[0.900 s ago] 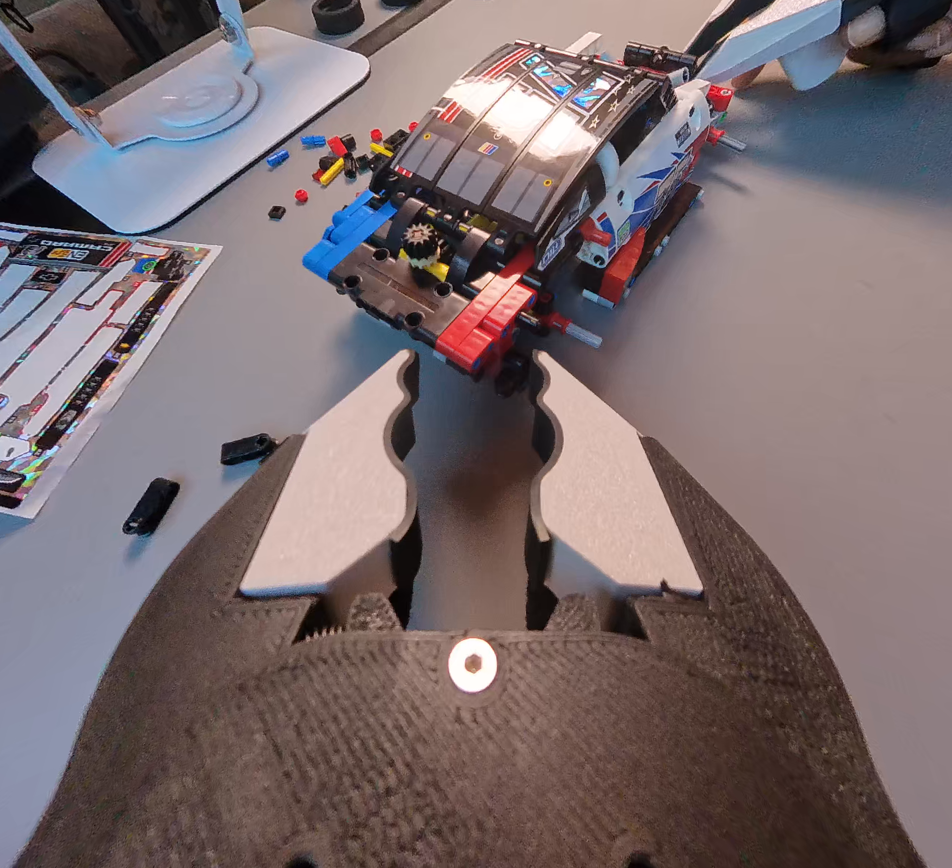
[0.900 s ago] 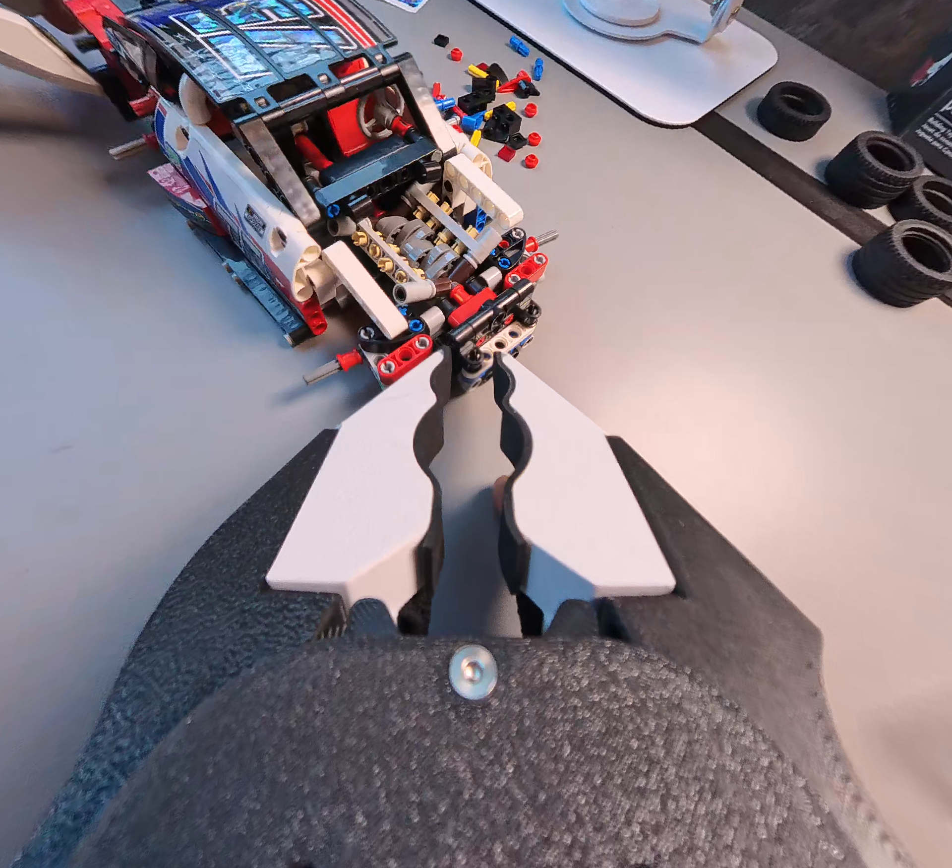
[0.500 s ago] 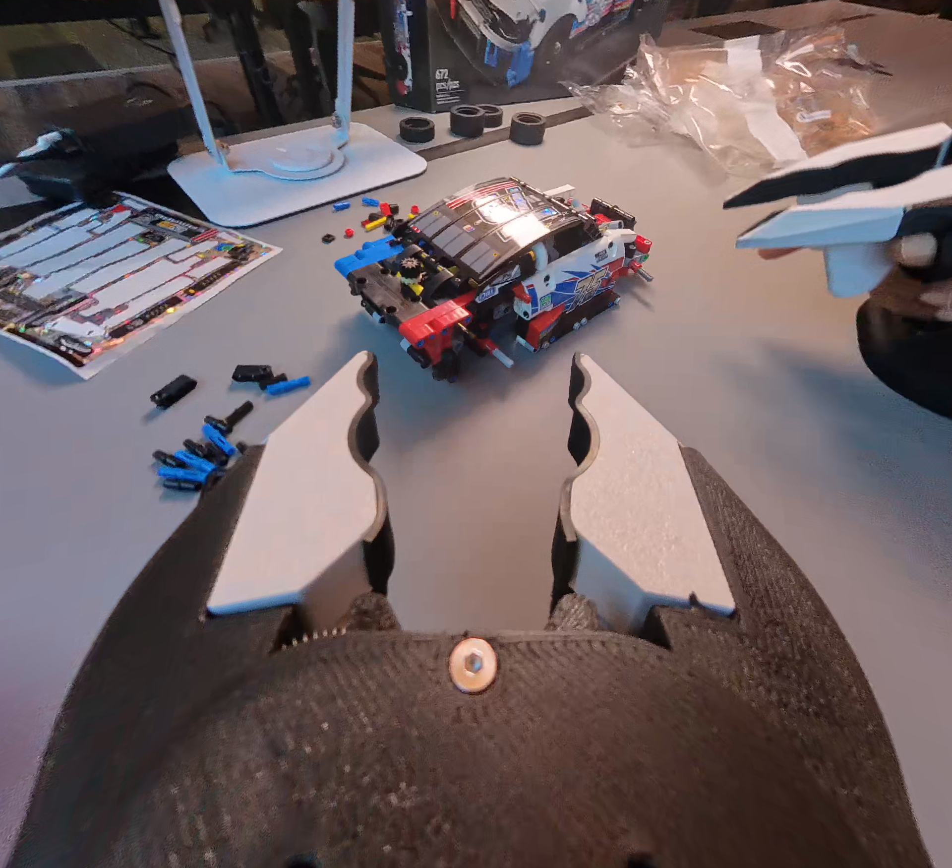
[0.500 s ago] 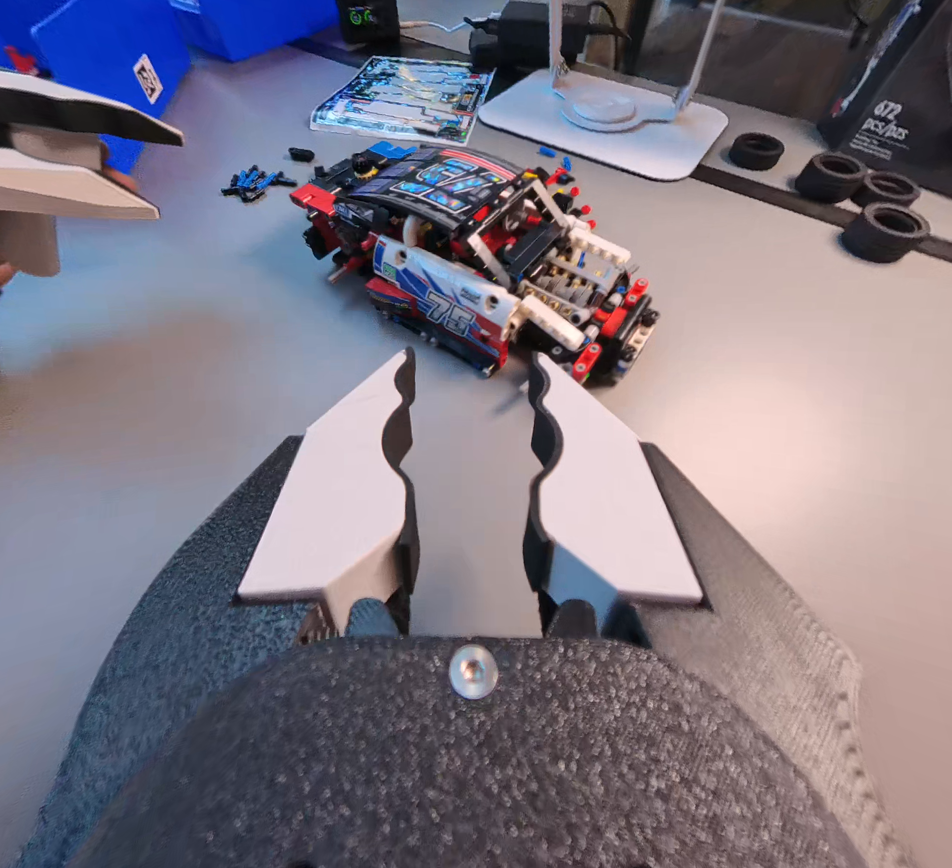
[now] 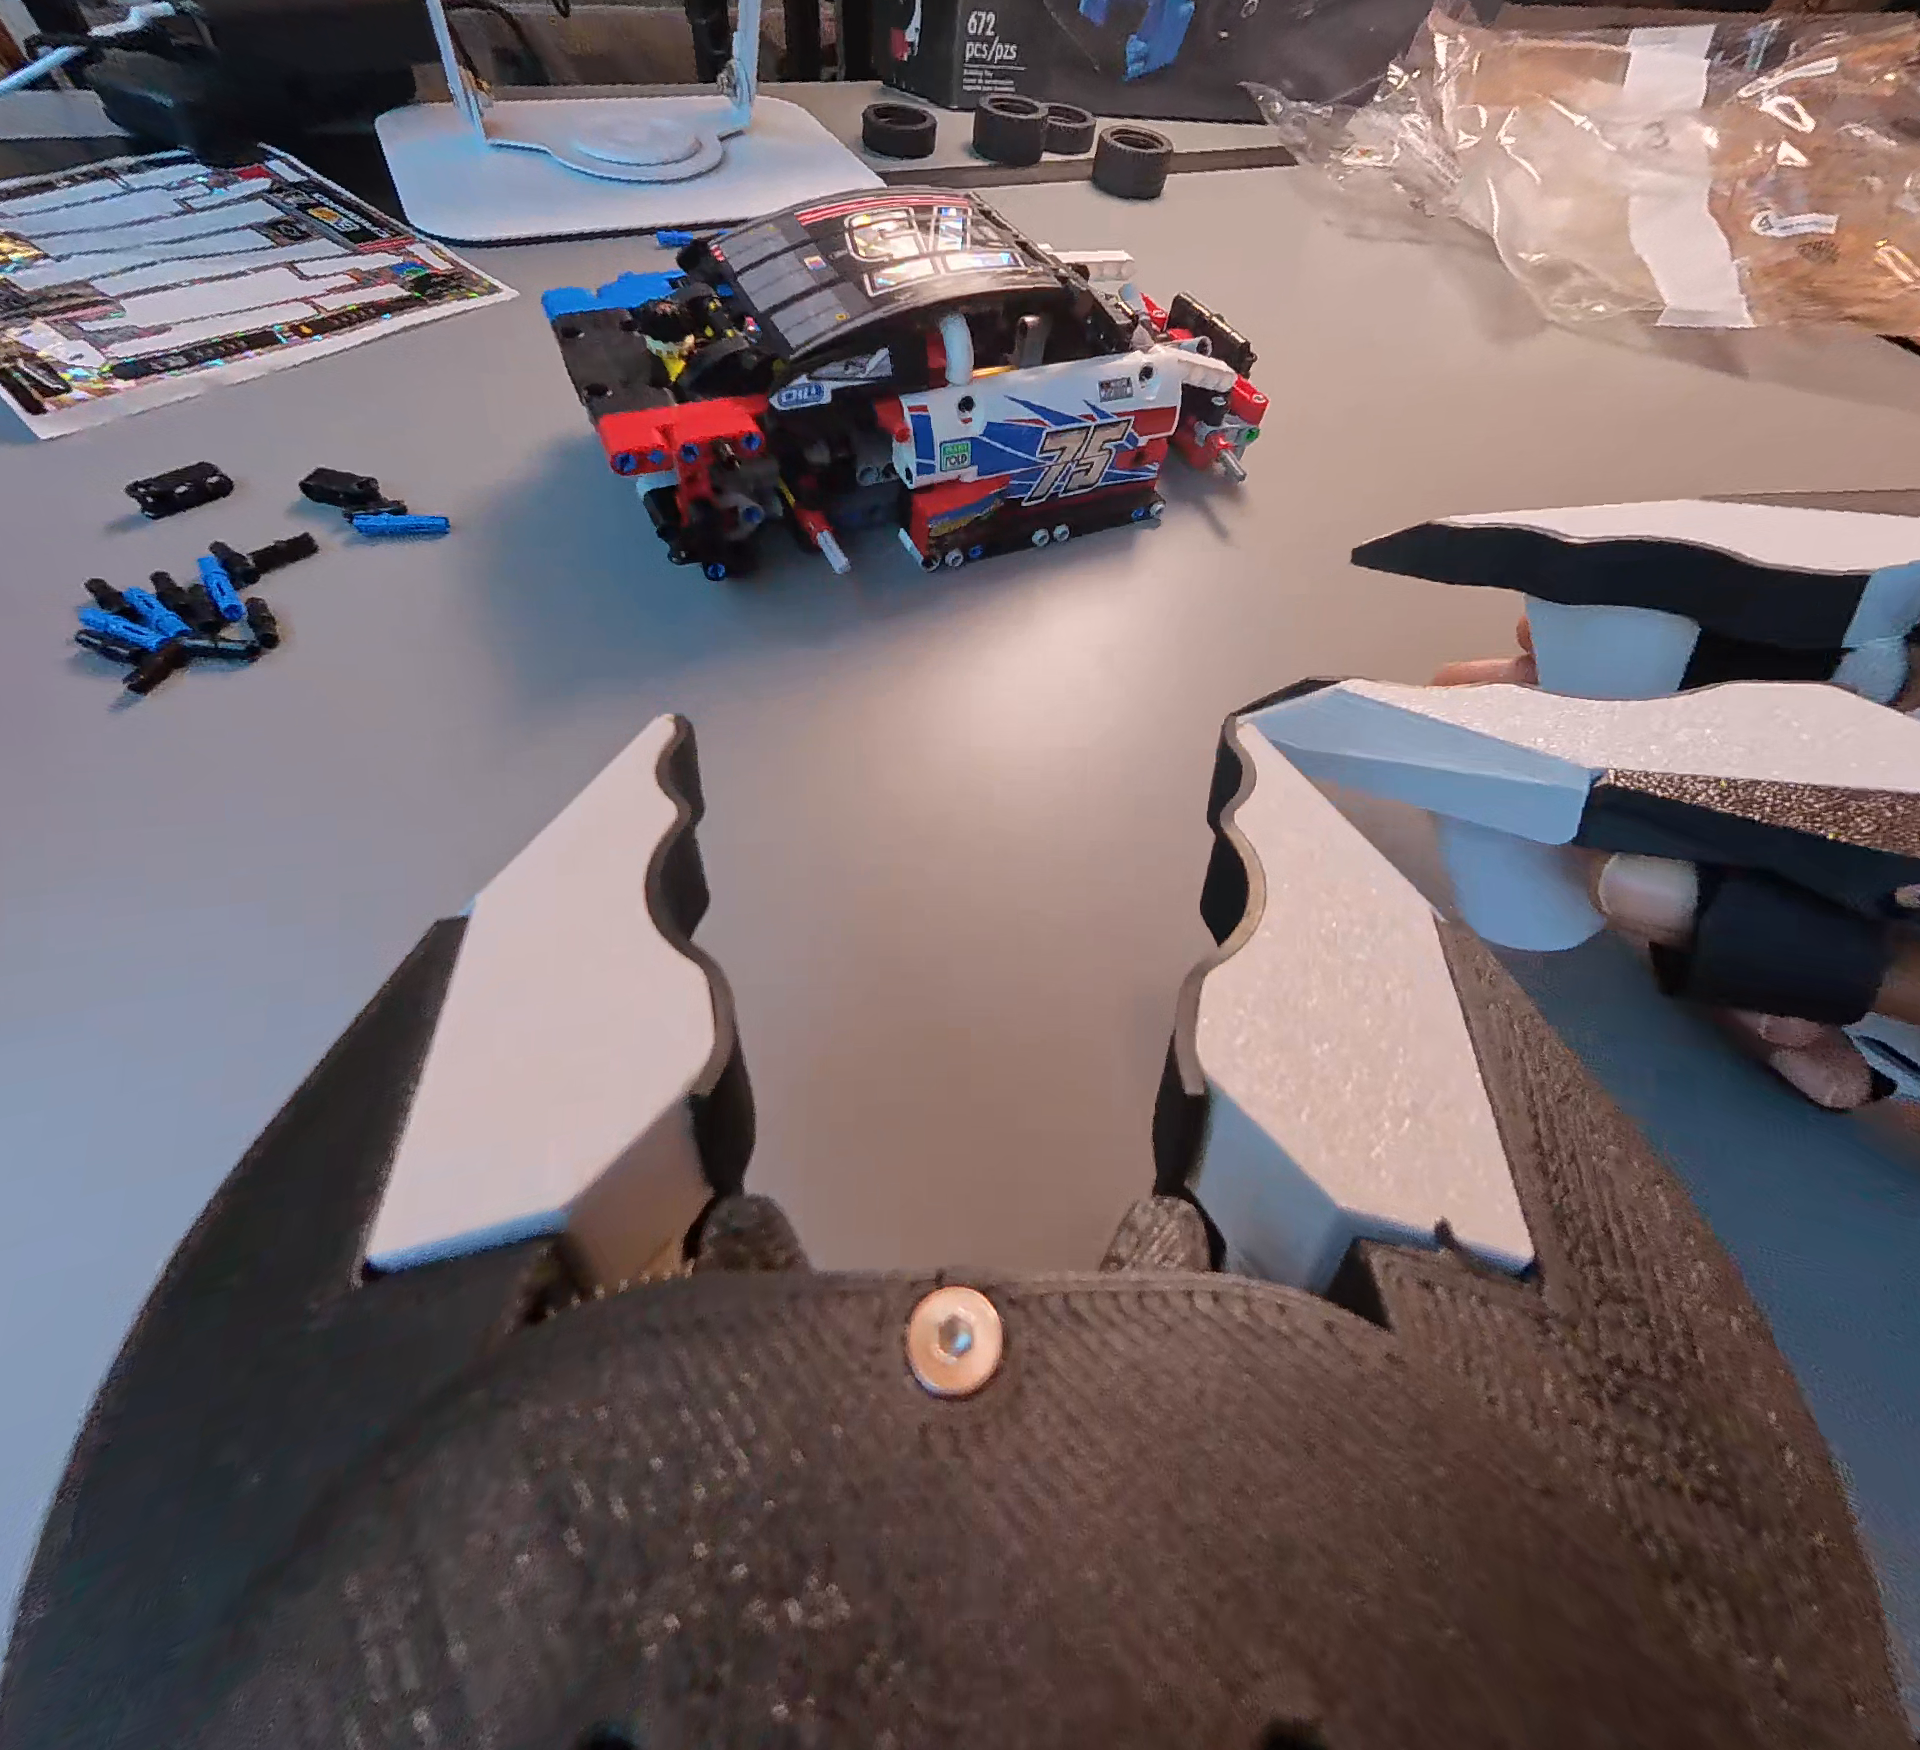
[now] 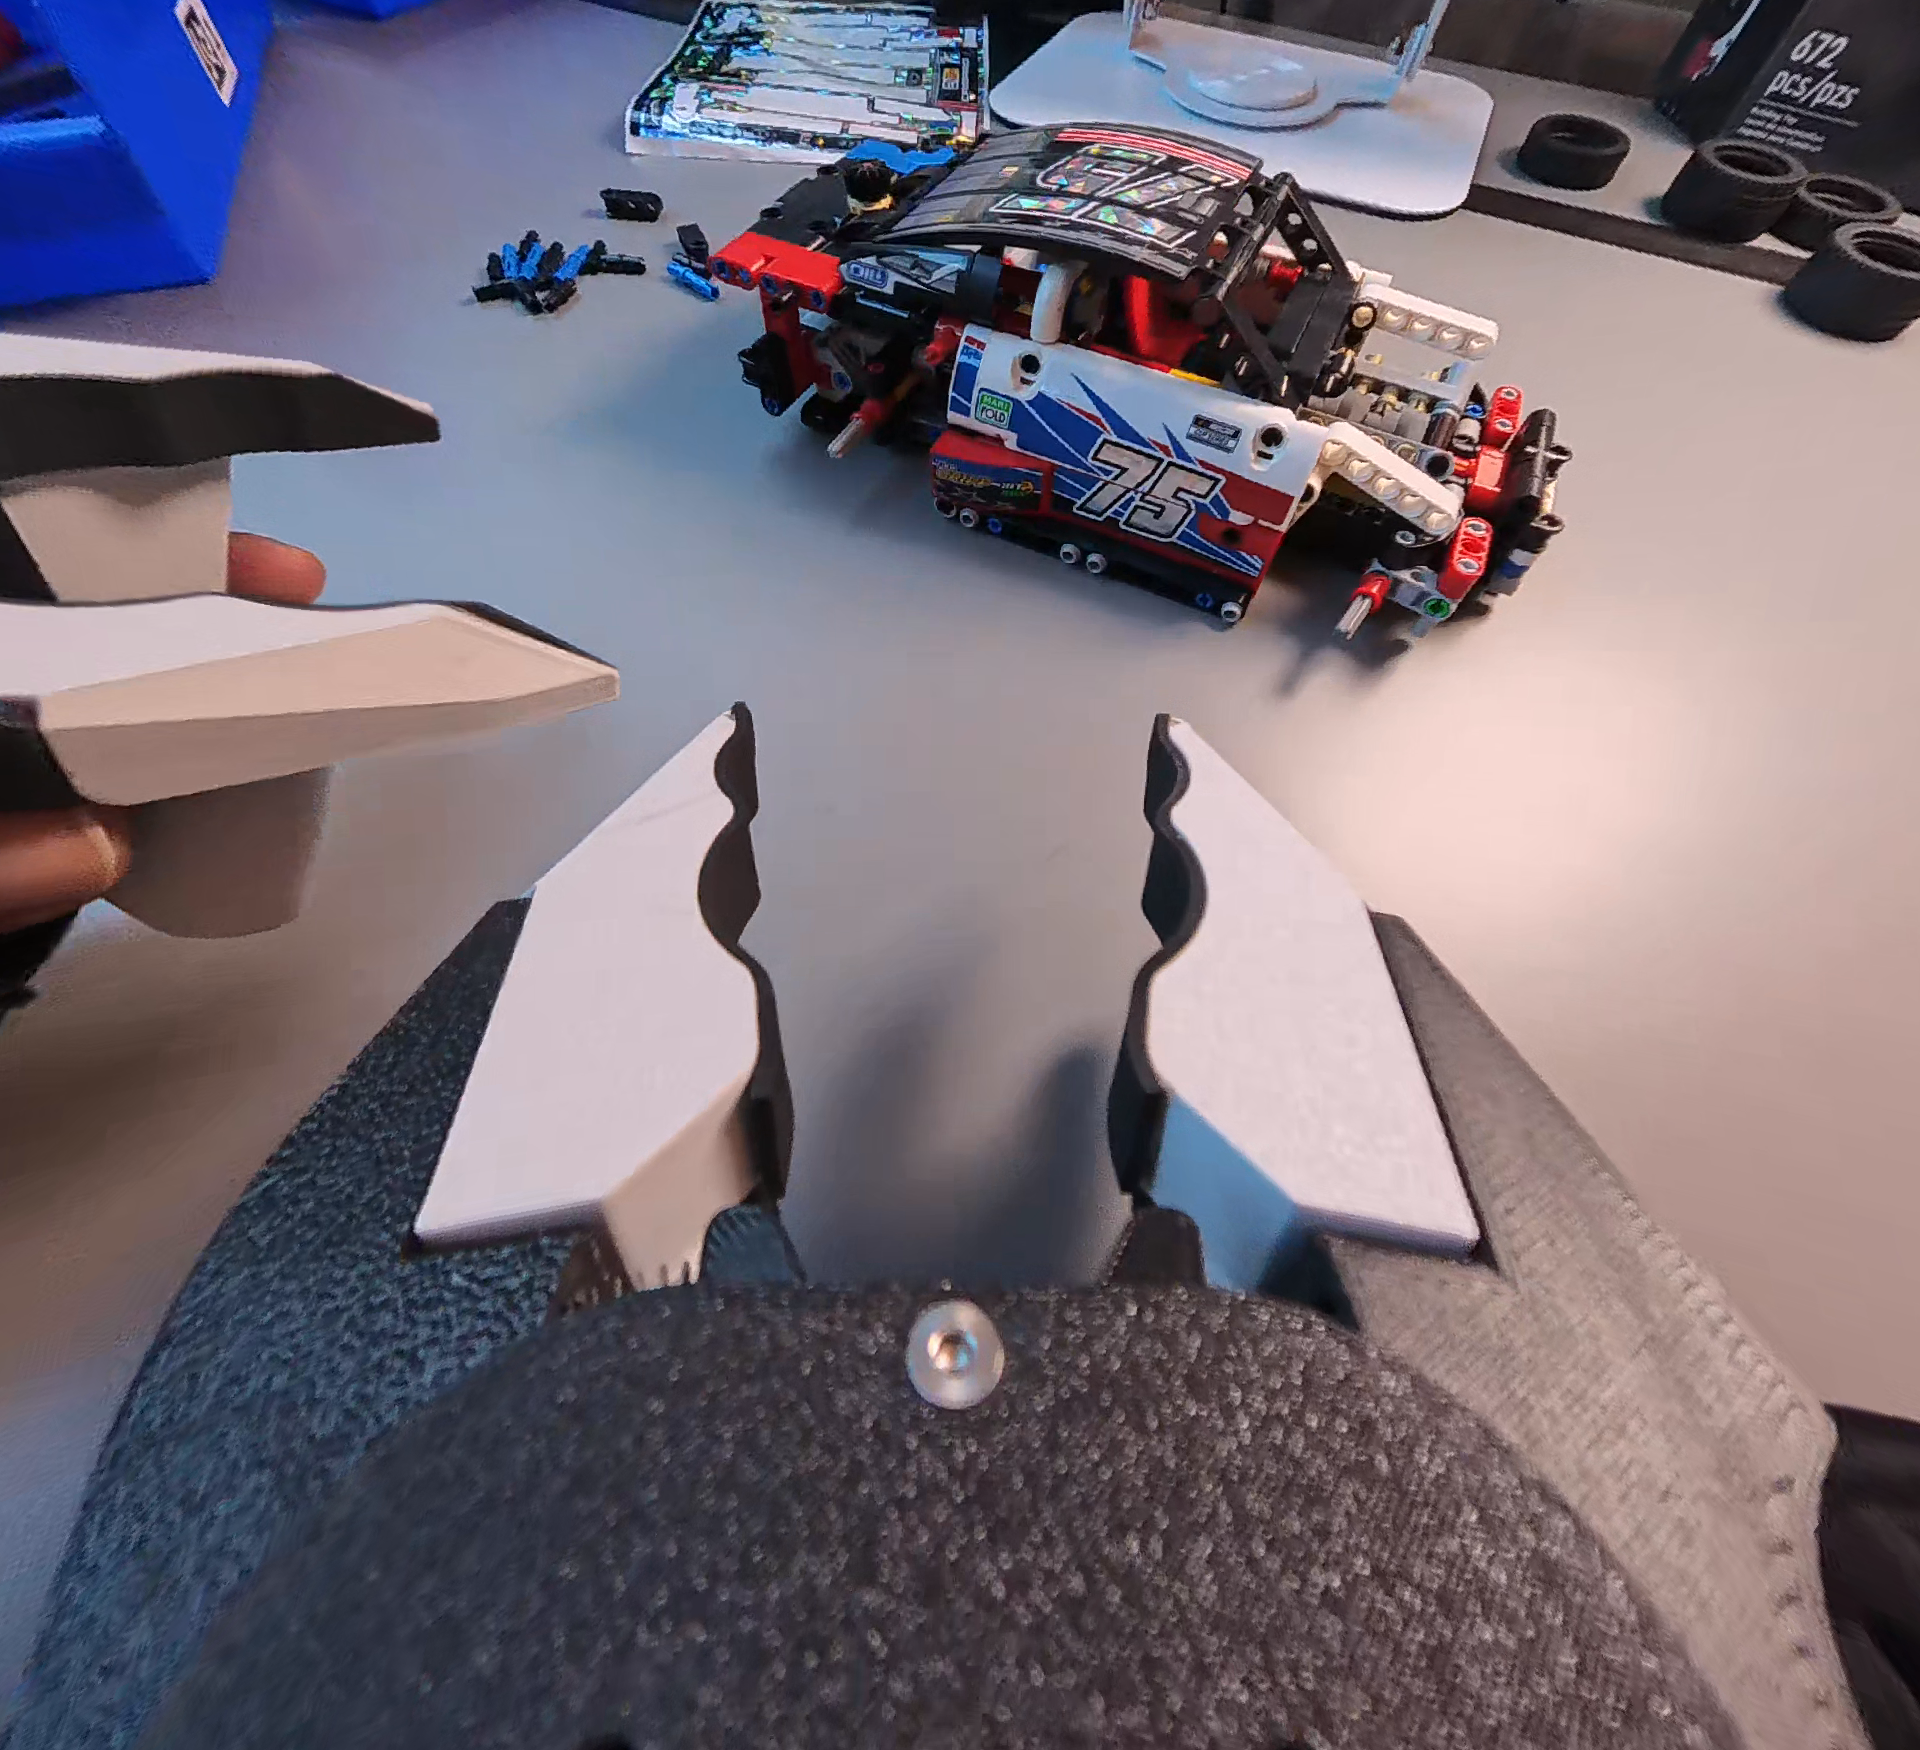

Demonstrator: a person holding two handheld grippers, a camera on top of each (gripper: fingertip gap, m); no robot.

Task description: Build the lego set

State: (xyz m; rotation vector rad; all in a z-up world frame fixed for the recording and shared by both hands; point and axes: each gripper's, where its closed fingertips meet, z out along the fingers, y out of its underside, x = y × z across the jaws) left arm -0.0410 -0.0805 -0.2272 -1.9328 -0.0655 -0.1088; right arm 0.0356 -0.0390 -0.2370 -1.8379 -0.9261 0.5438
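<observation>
The left gripper [image 5: 951, 734] and right gripper [image 6: 948, 724] are both gaping wide, holding nothing, while the wheel-less Lego race car [image 5: 904, 391] is sitting on the grey table [image 5: 935, 869] at twelve o'clock, loose pins [image 5: 177, 609] lying at ten.

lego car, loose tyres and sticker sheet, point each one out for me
lego car [image 5: 1039, 443] left wrist view, on its white side panel
loose tyres [image 5: 1132, 160] left wrist view, on the nearest tyre's tread
sticker sheet [image 6: 810, 79] right wrist view, on the sheet's middle
</observation>
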